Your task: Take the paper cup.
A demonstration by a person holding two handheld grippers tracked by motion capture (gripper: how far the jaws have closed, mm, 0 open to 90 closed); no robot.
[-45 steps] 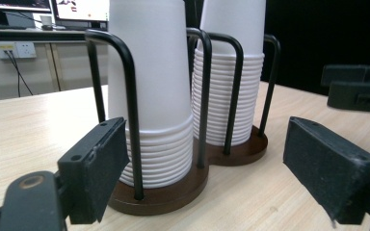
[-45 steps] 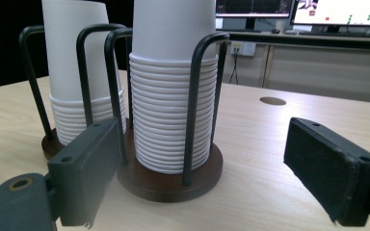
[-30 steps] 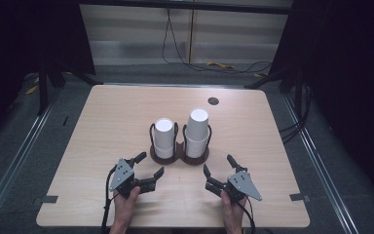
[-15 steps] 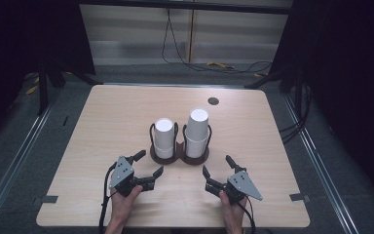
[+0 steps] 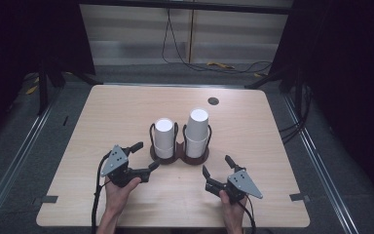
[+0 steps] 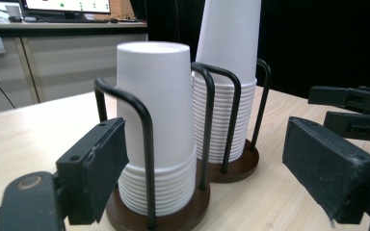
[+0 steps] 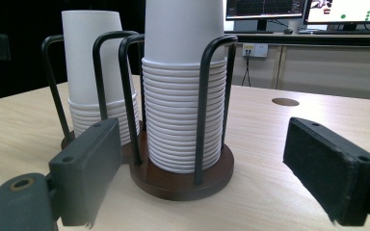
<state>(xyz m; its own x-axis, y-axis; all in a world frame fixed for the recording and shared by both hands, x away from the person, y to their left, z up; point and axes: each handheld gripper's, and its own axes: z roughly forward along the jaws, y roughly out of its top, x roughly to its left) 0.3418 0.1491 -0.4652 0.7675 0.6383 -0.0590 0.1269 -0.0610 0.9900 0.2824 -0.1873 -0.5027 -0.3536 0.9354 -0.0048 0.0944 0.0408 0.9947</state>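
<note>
At the near edge of the table [image 5: 78,204], the person's two hands hold the grippers low, both with jaws spread wide and nothing between them. The left gripper [image 5: 142,156] sits just beside the shorter stack of cups [image 5: 164,139], and the right gripper [image 5: 217,165] lies a little farther back from the taller stack of cups [image 5: 196,132]. Each stack stands upside down in its own ring of black wire posts on a dark round base [image 5: 179,156], and the two holders touch side by side in the middle of the table.

The likeliest trouble seems to be the wire posts [image 6: 147,144]. In the left gripper view one post rises right in front of the near stack, so a jaw closing low could catch the wire instead of paper and drag the whole holder along the smooth wood. Gripping higher, above the posts, looks safer, but the cups are thin and nested tightly; a hard squeeze could crumple the top one, and a light one might lift several at once or slip off the tapered wall. The taller stack, seen in the right gripper view [image 7: 183,86], stands well above its posts and could tip if pushed sideways. Beyond the holders, a small dark round cap [image 5: 213,101] is set in the tabletop near the far edge, out of the way.
</note>
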